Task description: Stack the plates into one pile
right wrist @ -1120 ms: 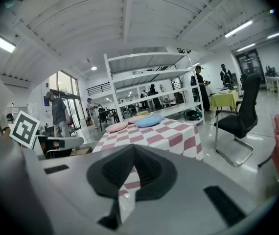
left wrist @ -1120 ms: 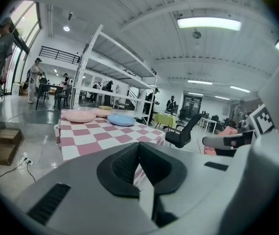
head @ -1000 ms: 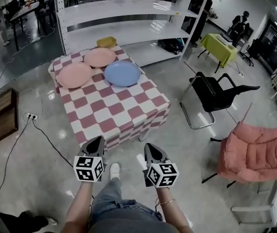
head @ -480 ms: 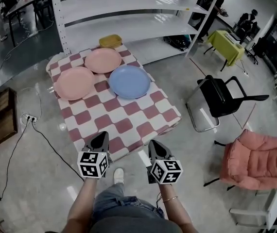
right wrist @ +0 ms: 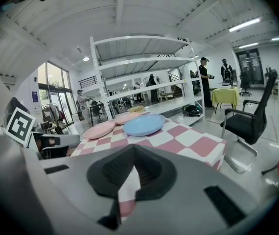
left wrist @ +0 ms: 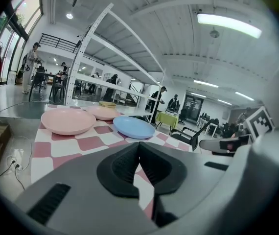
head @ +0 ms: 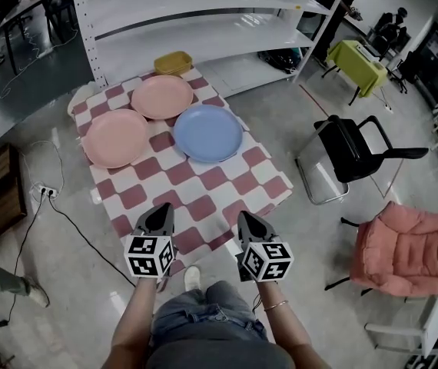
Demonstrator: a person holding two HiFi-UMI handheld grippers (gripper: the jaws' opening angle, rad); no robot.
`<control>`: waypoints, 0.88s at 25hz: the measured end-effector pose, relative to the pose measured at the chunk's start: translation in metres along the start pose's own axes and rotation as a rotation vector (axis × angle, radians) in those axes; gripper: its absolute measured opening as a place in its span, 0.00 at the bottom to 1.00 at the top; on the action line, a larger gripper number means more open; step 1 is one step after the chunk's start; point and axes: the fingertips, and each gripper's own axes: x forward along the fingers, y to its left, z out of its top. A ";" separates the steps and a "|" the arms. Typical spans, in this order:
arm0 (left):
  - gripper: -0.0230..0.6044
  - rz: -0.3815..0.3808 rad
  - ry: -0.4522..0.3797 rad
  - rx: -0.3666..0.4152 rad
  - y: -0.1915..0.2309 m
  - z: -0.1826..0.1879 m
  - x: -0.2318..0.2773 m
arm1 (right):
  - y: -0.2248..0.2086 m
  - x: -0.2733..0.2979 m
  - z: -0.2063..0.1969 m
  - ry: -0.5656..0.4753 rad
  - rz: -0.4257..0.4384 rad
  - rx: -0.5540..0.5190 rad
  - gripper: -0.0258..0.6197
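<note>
Head view of a bench [head: 204, 198] draped in a red-and-white checked cloth, carrying three separate plates, none stacked. The blue plate [head: 208, 132] lies at the right of the group, the near pink plate [head: 116, 137] at the left, and the far pink plate [head: 162, 96] beyond and between them, each rim just beside its neighbour's. A yellow dish [head: 173, 63] sits at the far edge of the bench, just beyond the far pink plate. The left gripper [head: 160, 218] and right gripper [head: 246, 223] are held side by side at the bench's near edge, well apart from the plates. Each has its jaws pressed together with nothing between them. White shelving [head: 196, 29] stands beyond the bench. A black chair [head: 350, 156] and a pink armchair [head: 399, 244] stand on the floor to the right.
</note>
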 end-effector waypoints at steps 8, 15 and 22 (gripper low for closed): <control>0.06 0.009 0.011 -0.006 0.012 0.010 0.022 | -0.012 0.022 0.013 0.017 -0.012 0.000 0.05; 0.06 0.033 0.021 -0.024 0.020 0.023 0.061 | -0.038 0.057 0.041 0.014 0.012 -0.040 0.05; 0.06 0.092 0.027 -0.044 0.034 0.041 0.108 | -0.071 0.113 0.070 0.044 0.055 -0.087 0.05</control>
